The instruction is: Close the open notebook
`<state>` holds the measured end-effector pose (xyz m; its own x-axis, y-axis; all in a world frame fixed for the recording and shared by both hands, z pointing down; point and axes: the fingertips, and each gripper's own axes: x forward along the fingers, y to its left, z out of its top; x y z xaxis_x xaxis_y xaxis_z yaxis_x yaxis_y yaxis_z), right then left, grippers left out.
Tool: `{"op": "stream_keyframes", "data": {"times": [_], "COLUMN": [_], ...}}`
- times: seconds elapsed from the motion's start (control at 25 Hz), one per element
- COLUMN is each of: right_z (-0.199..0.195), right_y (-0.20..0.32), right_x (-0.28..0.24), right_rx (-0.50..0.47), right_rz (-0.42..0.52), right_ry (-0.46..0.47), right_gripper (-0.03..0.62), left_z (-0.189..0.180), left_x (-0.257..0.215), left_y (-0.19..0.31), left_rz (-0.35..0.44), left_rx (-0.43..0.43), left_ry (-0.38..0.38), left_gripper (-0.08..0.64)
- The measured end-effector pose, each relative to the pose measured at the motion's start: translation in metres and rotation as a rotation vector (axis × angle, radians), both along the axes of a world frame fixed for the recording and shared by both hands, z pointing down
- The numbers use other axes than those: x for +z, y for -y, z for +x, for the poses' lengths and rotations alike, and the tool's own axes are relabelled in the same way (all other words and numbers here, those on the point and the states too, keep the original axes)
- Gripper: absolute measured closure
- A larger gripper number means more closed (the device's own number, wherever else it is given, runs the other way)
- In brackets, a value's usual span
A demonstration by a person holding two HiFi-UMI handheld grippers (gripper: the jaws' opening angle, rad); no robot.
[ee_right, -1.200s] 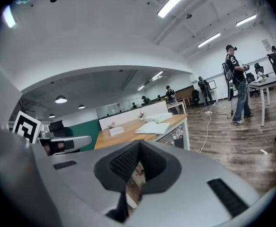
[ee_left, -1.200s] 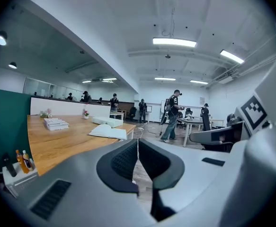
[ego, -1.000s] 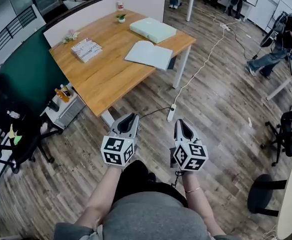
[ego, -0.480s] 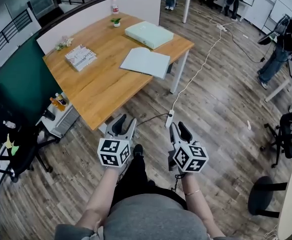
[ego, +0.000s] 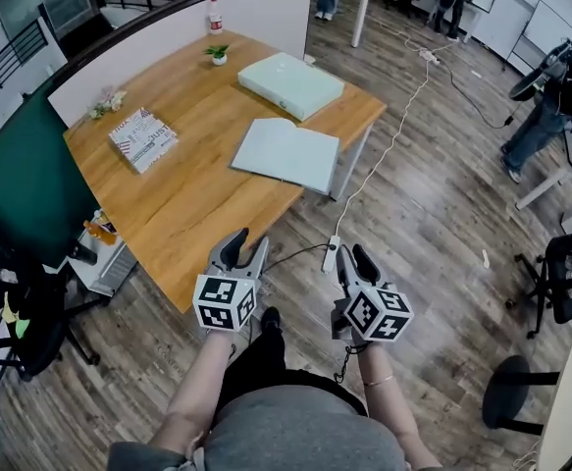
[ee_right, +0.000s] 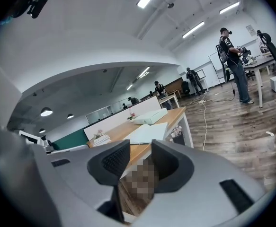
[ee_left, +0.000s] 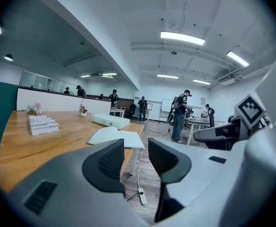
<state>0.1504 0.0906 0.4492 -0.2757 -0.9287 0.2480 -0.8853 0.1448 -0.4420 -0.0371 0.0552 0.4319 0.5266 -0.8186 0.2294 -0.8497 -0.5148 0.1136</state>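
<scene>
Our left gripper (ego: 245, 247) hangs by the near edge of the desk (ego: 182, 204). Its jaws have just been opening and are empty. The notebook (ego: 287, 153) lies open near the desk's right edge, well apart from both grippers. Our right gripper (ego: 353, 258) hovers over the floor, jaws also just opening, empty.

Orange-brown wood-grain table (ego: 187, 204); on it, pale mint open notebook (ego: 286, 153), mint box (ego: 290, 84), black-and-white patterned book (ego: 142, 137); beside the table, dark green partition (ego: 30, 165).
</scene>
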Motion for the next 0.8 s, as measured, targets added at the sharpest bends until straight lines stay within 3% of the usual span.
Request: {"op": "stream_keyframes", "data": {"times": [0.4,0.8], "right_z": [-0.005,-0.001], "right_y": [0.085,0.127], "right_x": [0.004,0.016], "right_rx": [0.085,0.151], "right_rz": [-0.04,-0.079], "right_ry": [0.02,0.055], "right_gripper": [0.457,0.457], "left_z": [-0.013,-0.005], "left_x": [0.002,0.02], "left_y": [0.103,0.155], "left_rz": [-0.012,-0.05], "left_rx": [0.062,0.121], "left_ry": [0.0,0.016], "left_gripper": [0.408,0.408]}}
